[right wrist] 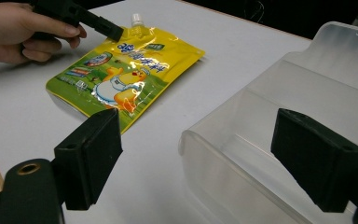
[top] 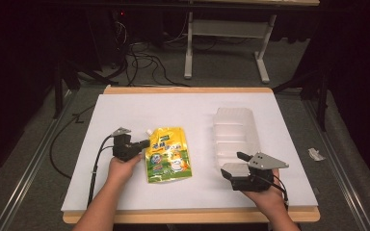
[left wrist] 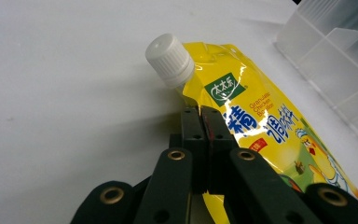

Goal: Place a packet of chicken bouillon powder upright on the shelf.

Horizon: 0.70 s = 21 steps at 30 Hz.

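1. At the far left I have the left tongs (top: 143, 143) lying low over the counter (top: 125, 110), my hand (top: 123, 166) wrapped around their body and the cable trailing back toward me.
2. In the left gripper view their two black jaws stand pressed together, clenched on the upper left edge of the yellow pouch (left wrist: 270, 126), just below its spout. A strip of the yellow film shows squeezed between them.
3. The pouch lies flat on the white counter, left of the middle, printed side up. Its white ribbed cap (left wrist: 170, 59) points away from me and sits clear of the jaws, just beyond their tips.
4. From the right gripper view I see the same grip from the other side: the black tip of the left tongs rests on the pouch corner beside the cap, with the rest of the pouch flat on the counter.
5. Further right stands the clear plastic bin (top: 236, 134), divided into compartments by clear walls, well apart from the pouch.
6. At the far right I have the right tongs (top: 236, 163) released, jaws spread wide. The near end wall of the bin stands between them, and I cannot tell whether either pad touches it.
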Each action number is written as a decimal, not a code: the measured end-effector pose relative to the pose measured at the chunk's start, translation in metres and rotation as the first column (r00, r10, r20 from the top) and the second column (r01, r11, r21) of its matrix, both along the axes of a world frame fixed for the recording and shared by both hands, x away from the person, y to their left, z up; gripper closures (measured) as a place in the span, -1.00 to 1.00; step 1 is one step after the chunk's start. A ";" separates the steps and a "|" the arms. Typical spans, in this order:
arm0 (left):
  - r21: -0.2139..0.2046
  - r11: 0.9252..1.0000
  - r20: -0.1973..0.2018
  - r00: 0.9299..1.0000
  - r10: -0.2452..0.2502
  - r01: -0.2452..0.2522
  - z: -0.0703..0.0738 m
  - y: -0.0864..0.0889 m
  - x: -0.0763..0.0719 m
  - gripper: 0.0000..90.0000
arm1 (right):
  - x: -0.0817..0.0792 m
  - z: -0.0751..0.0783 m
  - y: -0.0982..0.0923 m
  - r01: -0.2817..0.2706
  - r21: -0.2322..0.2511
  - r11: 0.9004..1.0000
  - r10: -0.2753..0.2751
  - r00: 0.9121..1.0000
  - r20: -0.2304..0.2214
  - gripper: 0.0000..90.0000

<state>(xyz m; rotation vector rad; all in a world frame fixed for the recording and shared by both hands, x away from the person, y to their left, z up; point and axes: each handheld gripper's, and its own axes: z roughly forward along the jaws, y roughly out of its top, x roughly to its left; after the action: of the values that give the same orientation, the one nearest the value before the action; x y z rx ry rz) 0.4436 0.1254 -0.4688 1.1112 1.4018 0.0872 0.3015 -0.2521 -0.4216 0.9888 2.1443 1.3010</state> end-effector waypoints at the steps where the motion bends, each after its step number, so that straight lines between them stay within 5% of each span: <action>1: -0.002 1.000 0.015 1.000 0.000 0.000 0.003 0.000 -0.002 1.00 | 0.000 0.000 0.000 0.000 -0.001 1.000 0.000 1.000 -0.002 -0.63; 12: 0.001 1.000 0.176 0.984 -0.014 0.014 0.032 -0.001 -0.033 1.00 | 0.000 0.002 0.001 -0.005 0.004 1.000 0.005 1.000 0.004 -0.63; 14: 0.037 0.998 0.213 0.975 -0.061 0.055 0.036 0.003 -0.041 1.00 | -0.001 0.002 0.001 -0.006 0.008 1.000 0.006 1.000 0.004 -0.63; 15: 0.000 1.000 0.218 0.976 -0.029 0.029 0.040 0.000 -0.044 1.00 | -0.001 0.003 0.002 -0.005 0.009 1.000 0.005 1.000 0.003 -0.63; 21: 0.026 0.998 0.304 0.950 -0.068 0.063 0.054 -0.002 -0.065 1.00 | -0.002 0.003 0.002 -0.011 0.021 1.000 0.010 1.000 0.004 -0.63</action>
<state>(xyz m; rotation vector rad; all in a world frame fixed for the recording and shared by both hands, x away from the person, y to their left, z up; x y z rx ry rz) 0.3782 0.1236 -0.4148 1.1042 1.0885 0.2136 0.2998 -0.2498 -0.4182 0.9836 2.1399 1.3314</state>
